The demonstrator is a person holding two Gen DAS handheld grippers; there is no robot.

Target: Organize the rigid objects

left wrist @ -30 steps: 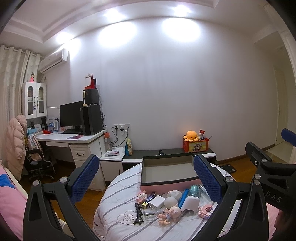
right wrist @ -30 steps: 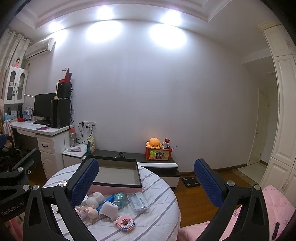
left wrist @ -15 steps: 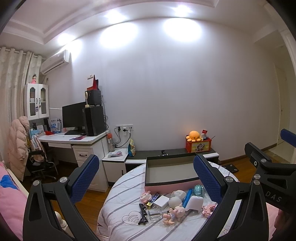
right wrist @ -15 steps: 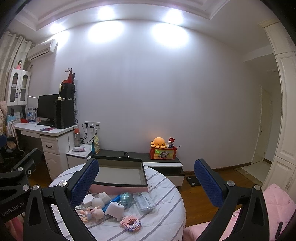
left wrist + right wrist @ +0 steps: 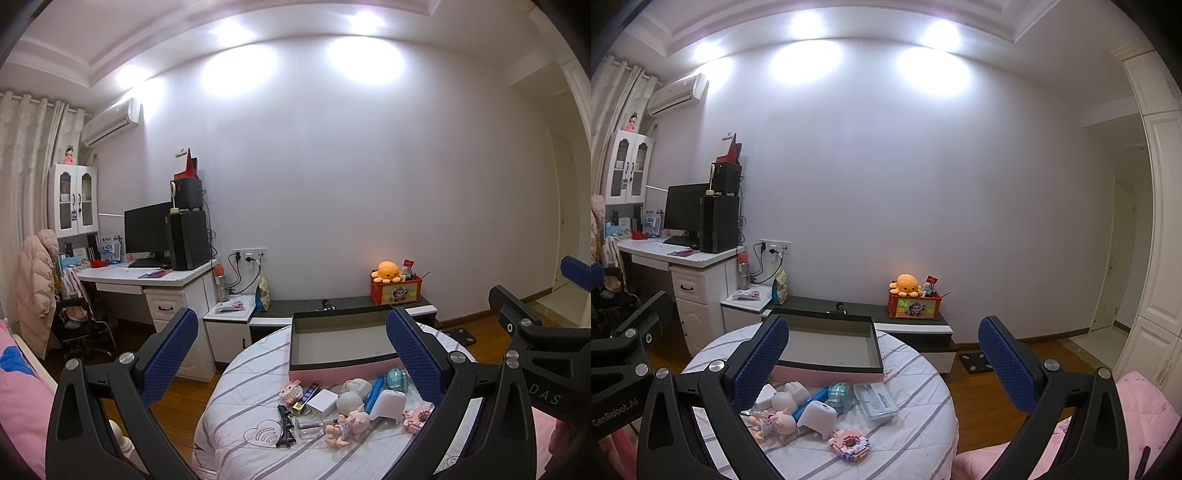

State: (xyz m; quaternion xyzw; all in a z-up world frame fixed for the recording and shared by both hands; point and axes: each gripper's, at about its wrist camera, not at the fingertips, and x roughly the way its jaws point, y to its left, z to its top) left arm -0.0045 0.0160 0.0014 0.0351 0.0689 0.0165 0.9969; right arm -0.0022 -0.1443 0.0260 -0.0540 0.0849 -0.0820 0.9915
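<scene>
You are holding both tools high and back from the round table (image 5: 236,417), so each camera takes in the whole job at once, which suits choosing a first target. The left gripper (image 5: 291,354) has its fingers spread wide with nothing between them, and the right gripper (image 5: 882,354) is just as wide and just as empty. The task's things lie in a loose heap on the striped cloth at the near side: a white stool-shaped piece (image 5: 817,416), a clear plastic case (image 5: 876,403), a pink block ring (image 5: 849,444), a small doll (image 5: 346,425), a black hair clip (image 5: 284,424) and a blue pen (image 5: 373,392). Just behind them the pink-sided box (image 5: 340,376) stands open and appears bare inside, probably the intended home for the heap; its mouth faces up and is close to the pile, so carries would be short. For writing, the left tool's arm in the right view reads "GenRobot.AI", and the right tool's body in the left view shows "DAS", cut off. The case carries a label too small to read.
</scene>
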